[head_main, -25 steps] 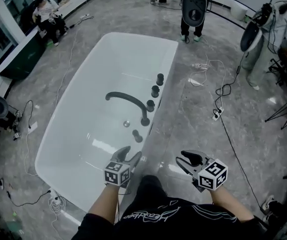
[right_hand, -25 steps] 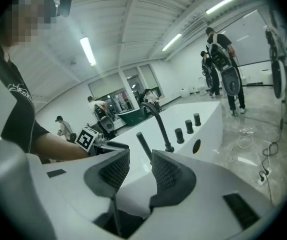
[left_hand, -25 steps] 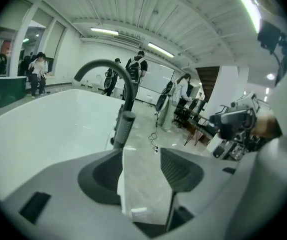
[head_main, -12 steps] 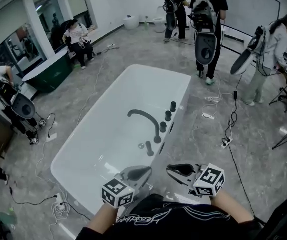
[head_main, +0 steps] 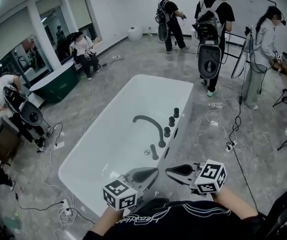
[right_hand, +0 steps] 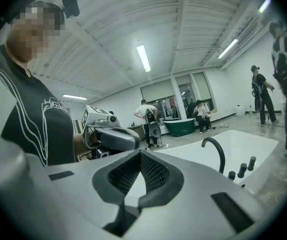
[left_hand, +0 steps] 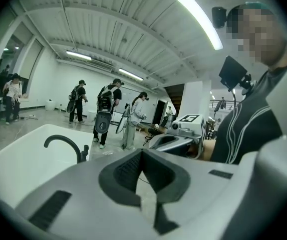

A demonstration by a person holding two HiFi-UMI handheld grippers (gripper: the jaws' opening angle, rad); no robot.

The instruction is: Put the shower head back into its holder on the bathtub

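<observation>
My left gripper (head_main: pixel 156 171) and right gripper (head_main: pixel 168 171): jaws together, empty. Dark shower head (head_main: pixel 154 152), upright at the bathtub (head_main: pixel 183 91) rim, looks rigid, slick and fairly light; I would grip its slim handle.

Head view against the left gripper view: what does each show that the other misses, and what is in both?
Only the head view: the whole white bathtub from above, and the marker cube on the left gripper. Only the left gripper view: the small black camera on the wearer's head, and that gripper's shut, empty jaws close up. Both: the black curved spout, the right gripper, standing people with backpacks.
</observation>
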